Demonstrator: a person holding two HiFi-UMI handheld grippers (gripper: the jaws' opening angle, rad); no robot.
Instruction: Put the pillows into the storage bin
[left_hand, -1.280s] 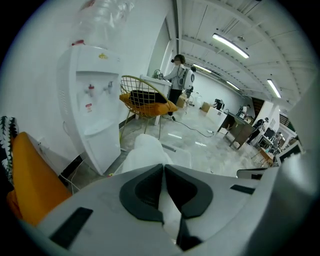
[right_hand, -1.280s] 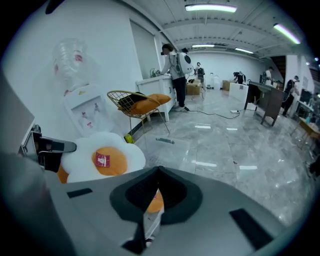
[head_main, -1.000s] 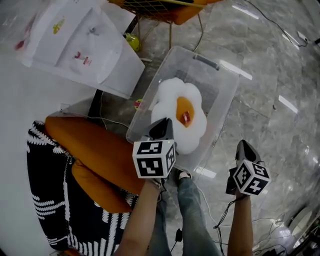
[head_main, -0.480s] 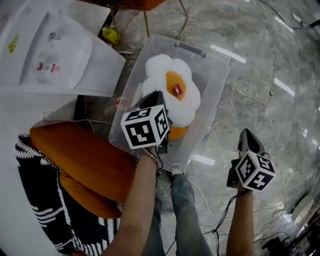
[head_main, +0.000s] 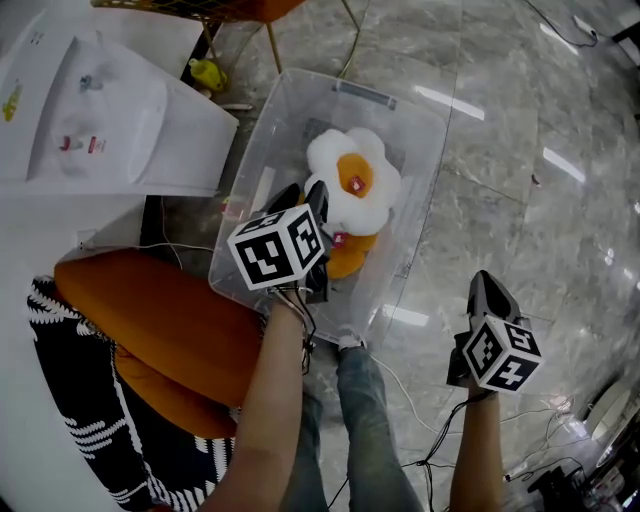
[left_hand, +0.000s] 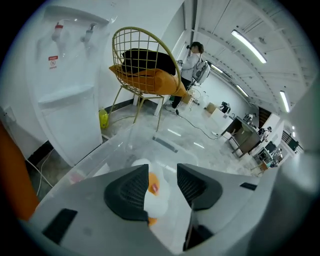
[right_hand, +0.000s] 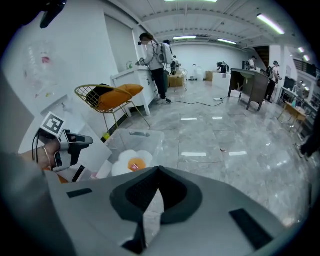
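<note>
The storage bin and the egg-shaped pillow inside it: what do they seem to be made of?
Storage bin: probably clear hard plastic with a glossy finish; the floor and the pillow show through its walls, and light glints on them.
Egg-shaped pillow: likely soft plush fabric over stuffing, matt; its white lobes look puffy and rounded, around an orange centre.

Two grippers: left gripper (head_main: 303, 195), its jaws just opened and empty; right gripper (head_main: 483, 285). One storage bin (head_main: 418, 180) under the left jaws. Two pillows inside, ahead of those jaws: one egg-shaped pillow (head_main: 352, 185), one orange pillow (head_main: 348, 258). One wire chair (left_hand: 145, 55) beyond the jaws.
</note>
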